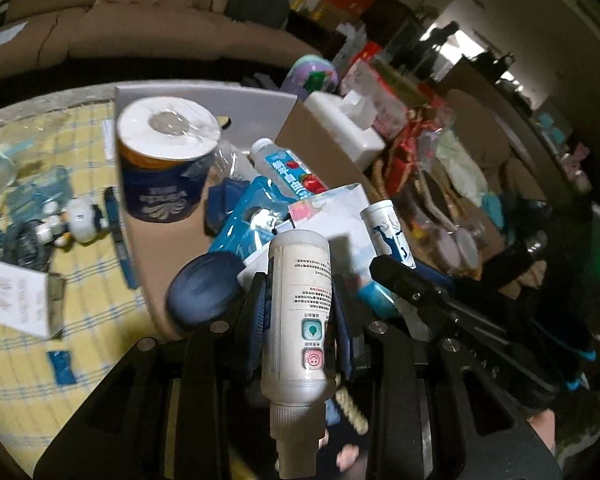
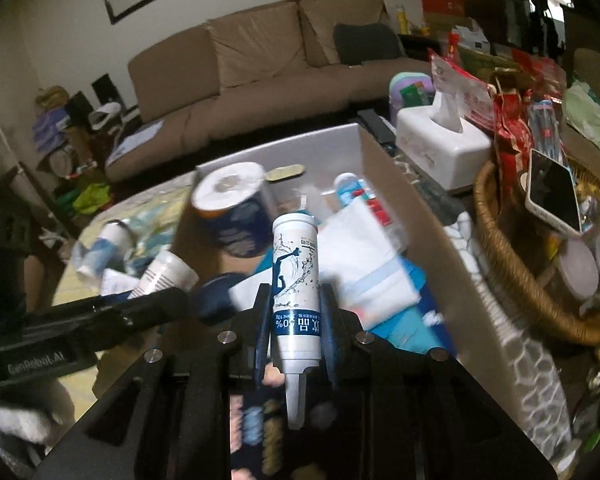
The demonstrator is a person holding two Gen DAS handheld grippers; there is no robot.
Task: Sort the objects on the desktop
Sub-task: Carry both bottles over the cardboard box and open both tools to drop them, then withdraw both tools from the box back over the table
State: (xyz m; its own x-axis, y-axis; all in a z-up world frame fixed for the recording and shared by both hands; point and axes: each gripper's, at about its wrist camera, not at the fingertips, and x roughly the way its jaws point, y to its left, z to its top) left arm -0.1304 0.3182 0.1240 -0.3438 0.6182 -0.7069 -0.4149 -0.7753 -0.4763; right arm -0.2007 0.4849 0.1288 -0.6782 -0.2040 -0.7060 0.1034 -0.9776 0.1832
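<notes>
Above the cardboard box (image 1: 168, 236), I hold both grippers side by side. My left gripper (image 1: 300, 312) has its two fingers (image 1: 256, 320) closed on a white spray bottle (image 1: 300, 304), with the nozzle end pointing back toward the camera and the flat base toward the box. My right gripper (image 2: 296, 320) pinches a white tube with blue print (image 2: 296, 280) in the same way, the narrow tip pointing back and the broad end forward. In the left wrist view the same tube (image 1: 388, 232) appears to the right of the spray bottle.

Inside the box I see a wrapped toilet paper roll (image 1: 166, 160) standing near the far left corner, a small drink bottle with a red and blue label (image 1: 288, 168) lying tilted, a blue pouch (image 1: 248, 216), and a dark blue oval case (image 1: 204, 288) close to the near wall. To the right of the box stands a white tissue box (image 2: 440, 144), and further right a wicker basket (image 2: 512, 272) with a phone (image 2: 552, 196) leaning in it. To the left of the box, small things lie scattered on a yellow checked cloth (image 1: 84, 280).
</notes>
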